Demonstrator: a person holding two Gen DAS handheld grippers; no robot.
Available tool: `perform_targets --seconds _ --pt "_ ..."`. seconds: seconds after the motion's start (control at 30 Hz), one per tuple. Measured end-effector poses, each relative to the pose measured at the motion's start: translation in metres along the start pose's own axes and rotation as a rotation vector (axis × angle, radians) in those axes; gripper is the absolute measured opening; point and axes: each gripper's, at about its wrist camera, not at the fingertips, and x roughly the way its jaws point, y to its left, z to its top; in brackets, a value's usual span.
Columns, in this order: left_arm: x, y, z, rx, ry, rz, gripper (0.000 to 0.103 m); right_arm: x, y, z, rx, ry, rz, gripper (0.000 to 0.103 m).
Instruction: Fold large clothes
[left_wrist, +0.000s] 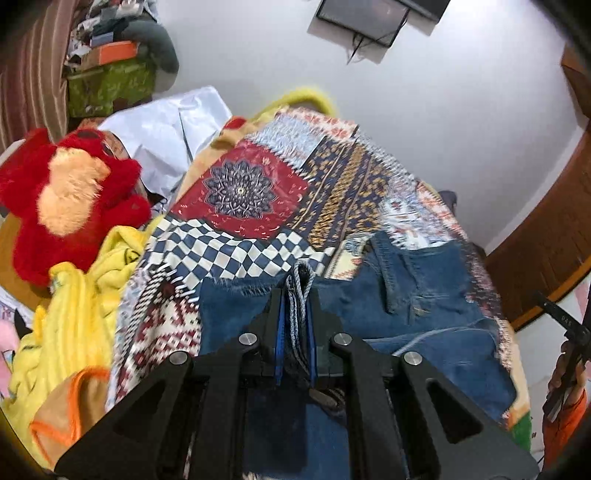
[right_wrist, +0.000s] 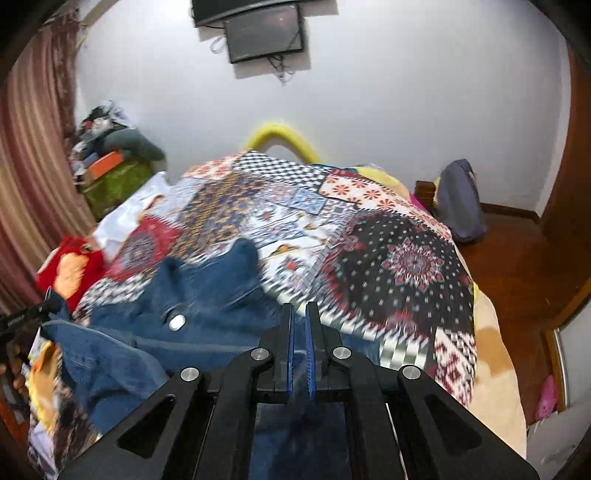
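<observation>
left gripper (left_wrist: 297, 295): jaws clamped on blue denim jeans (left_wrist: 424, 295) hem | right gripper (right_wrist: 300, 325): jaws together, nothing visibly between | jeans rumpled ahead on patchwork bedspread (right_wrist: 388, 258) | folding barely begun

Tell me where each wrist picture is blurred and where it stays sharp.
Left wrist view: the left gripper is sharp, the patterned bedspread smeared toward its right edge. Right wrist view: the right gripper is crisp, the jeans and bedspread streaked by motion; both fisheye views bend the walls.
</observation>
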Motion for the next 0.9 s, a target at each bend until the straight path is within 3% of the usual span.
perform_targets --seconds 0.2,0.4,0.47,0.53,0.63,0.73,0.87,0.9 --pt "0.066 0.018 0.003 0.019 0.085 0.171 0.009 0.050 -0.013 -0.015 0.015 0.063 0.001 0.003" --pt "0.064 0.034 -0.002 0.051 0.114 0.203 0.011 0.034 0.007 -0.042 -0.090 0.077 0.089 0.004" --pt "0.052 0.035 0.001 0.029 0.105 0.181 0.026 0.031 0.017 -0.046 -0.128 0.114 0.108 0.004" --pt "0.037 0.033 0.004 0.016 0.078 0.150 0.050 0.031 0.027 -0.051 -0.160 0.157 0.107 0.004" --pt "0.011 0.026 0.004 0.073 0.024 0.196 0.068 0.038 0.040 -0.061 -0.231 0.211 0.050 0.004" --pt "-0.001 0.021 -0.002 0.123 0.033 0.219 0.072 0.065 0.050 -0.080 -0.330 0.369 -0.076 0.004" --pt "-0.004 0.013 -0.021 0.227 0.101 0.222 0.075 0.064 0.049 -0.090 -0.368 0.347 -0.114 0.004" --pt "-0.003 0.010 -0.029 0.263 0.124 0.217 0.084 0.063 0.048 -0.091 -0.367 0.351 -0.128 0.004"
